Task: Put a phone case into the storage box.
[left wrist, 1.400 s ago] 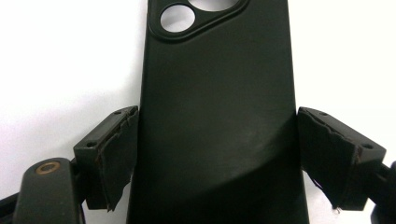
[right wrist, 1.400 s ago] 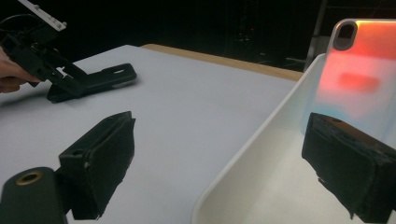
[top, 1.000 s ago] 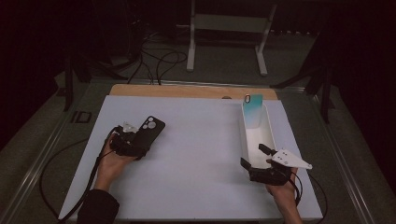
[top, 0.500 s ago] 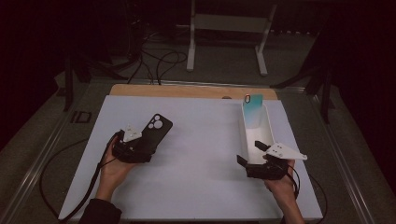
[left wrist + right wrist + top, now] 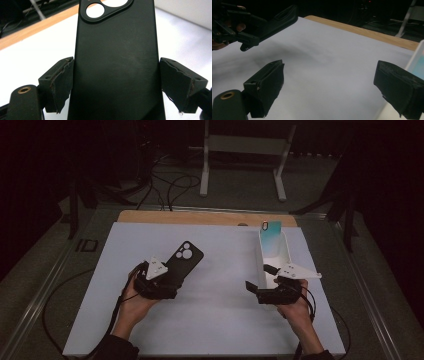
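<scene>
The left gripper [image 5: 116,82] clamps its two black jaws, their pads cracked and ragged at the edges, on the long sides of a matte black, soft-looking phone case [image 5: 116,65] with rounded corners and round camera cut-outs. In the high view, the case [image 5: 184,261] slants over the left part of the white sheet-covered table [image 5: 225,320]. The right gripper [image 5: 330,87] holds its jaws wide apart with nothing between them, above bare white sheet. In the high view it [image 5: 257,290] sits at the near end of a long white open box [image 5: 272,257] with a teal card [image 5: 270,240] standing at its far end. The right gripper view catches the case [image 5: 279,20] edge-on, showing its thin curved profile.
</scene>
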